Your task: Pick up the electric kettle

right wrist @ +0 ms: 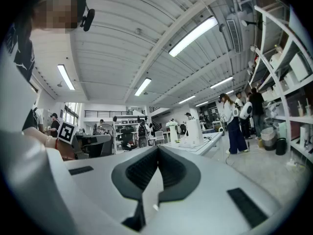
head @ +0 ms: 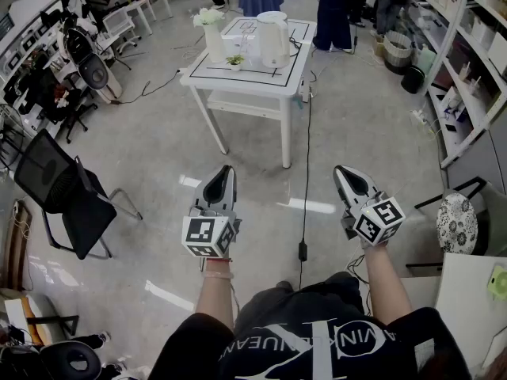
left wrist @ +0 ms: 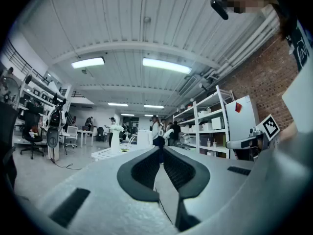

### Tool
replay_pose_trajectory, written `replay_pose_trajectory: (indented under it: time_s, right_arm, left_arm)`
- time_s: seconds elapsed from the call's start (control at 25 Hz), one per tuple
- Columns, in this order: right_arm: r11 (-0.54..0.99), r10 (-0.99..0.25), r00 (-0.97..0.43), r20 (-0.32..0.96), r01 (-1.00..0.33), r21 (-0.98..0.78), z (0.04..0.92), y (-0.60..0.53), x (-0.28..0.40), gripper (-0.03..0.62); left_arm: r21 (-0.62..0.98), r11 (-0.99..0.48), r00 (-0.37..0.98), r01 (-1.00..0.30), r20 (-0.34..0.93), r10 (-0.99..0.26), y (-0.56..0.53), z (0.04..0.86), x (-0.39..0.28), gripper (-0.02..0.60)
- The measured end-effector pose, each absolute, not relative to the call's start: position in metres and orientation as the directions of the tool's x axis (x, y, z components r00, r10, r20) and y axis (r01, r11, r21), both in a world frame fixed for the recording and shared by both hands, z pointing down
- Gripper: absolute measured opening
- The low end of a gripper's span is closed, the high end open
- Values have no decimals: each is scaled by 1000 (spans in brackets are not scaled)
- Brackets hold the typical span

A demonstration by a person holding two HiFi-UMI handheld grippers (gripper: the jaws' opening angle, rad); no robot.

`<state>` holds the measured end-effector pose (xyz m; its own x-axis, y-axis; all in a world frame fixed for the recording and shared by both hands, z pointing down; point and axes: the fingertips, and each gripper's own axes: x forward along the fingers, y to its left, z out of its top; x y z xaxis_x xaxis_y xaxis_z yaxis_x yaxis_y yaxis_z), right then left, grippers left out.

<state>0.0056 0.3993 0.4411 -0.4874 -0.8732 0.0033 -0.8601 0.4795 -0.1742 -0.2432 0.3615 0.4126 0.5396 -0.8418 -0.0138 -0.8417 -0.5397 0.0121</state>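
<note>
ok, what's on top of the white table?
On the table: electric kettle, tall white vase, small potted plant, white box. Whatever sits behind the kettle is covered.

white table (head: 255,75), electric kettle (head: 273,39), flower vase (head: 212,38), small potted plant (head: 235,61), white box (head: 240,32)

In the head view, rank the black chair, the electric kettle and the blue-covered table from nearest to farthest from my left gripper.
From the left gripper:
1. To its left, the black chair on the floor.
2. Ahead, the electric kettle on the white table.
3. Beyond that, the blue-covered table at the room's far end.
</note>
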Motion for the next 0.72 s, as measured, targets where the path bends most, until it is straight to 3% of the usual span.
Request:
replay_pose_trajectory:
  time_s: [0.72]
  right_arm:
    - [509, -858, -512, -28, -843, -175, 444, 392, -15, -2]
  left_arm:
    - [90, -537, 539, -839, 0, -842, 353, 438, -253, 25]
